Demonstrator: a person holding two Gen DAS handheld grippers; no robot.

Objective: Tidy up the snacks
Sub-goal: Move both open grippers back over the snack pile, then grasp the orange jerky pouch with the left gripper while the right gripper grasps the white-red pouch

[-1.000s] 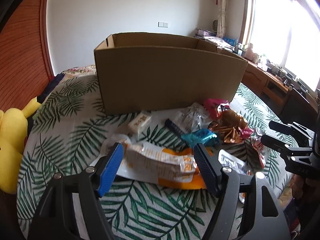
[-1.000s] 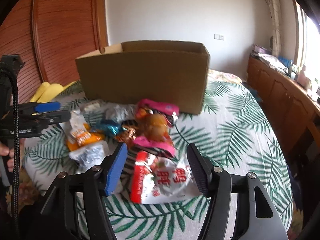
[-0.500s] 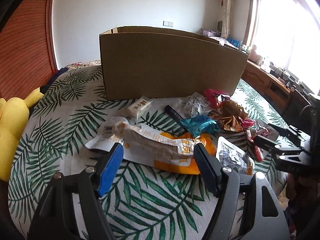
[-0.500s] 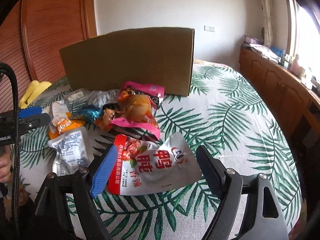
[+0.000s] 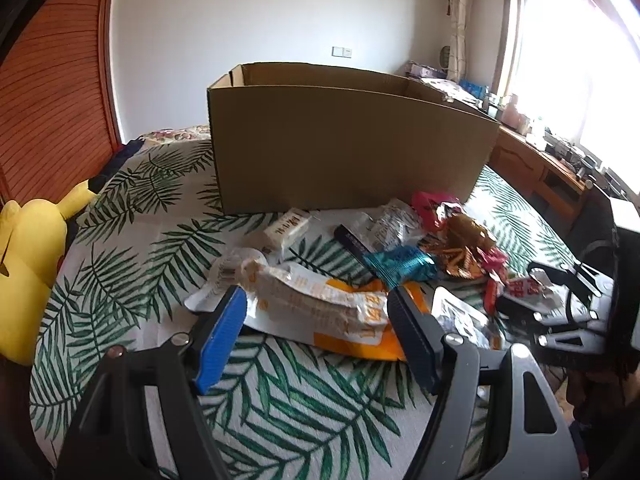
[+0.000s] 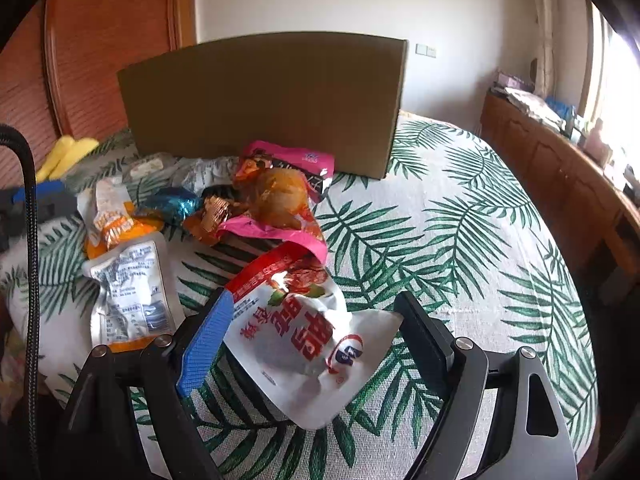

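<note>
The red-and-white pouch (image 6: 296, 332) lies between the fingers of the right gripper (image 6: 316, 334), its long axis running diagonally: the red printed end points up and away toward the left, the white end back toward the gripper's base and to the right. The jaws stand wide apart; the blue left pad (image 6: 206, 342) is at the pouch's edge (whether it touches, I cannot tell), while the dark right pad stands just clear of the white corner. Ahead of this gripper the pink packet (image 6: 276, 232) with a brown snack on it sits just beyond the pouch's red tip, and a silver pouch (image 6: 132, 288) lies to the left, near the blue pad. To the right the palm-leaf bedspread (image 6: 460, 240) is open all the way to its edge. The left gripper (image 5: 316, 332) is likewise spread, with the orange-and-white packet (image 5: 320, 304) lying crosswise between its fingertips, long axis left to right; neither pad presses it. Beyond it lie a teal wrapper (image 5: 400, 264) and a small white bar (image 5: 288, 228), then the cardboard box (image 5: 348, 152), open-topped, its long wall facing the gripper. Left of this gripper the bedspread is bare up to a yellow plush toy (image 5: 28, 264) at the edge.
</note>
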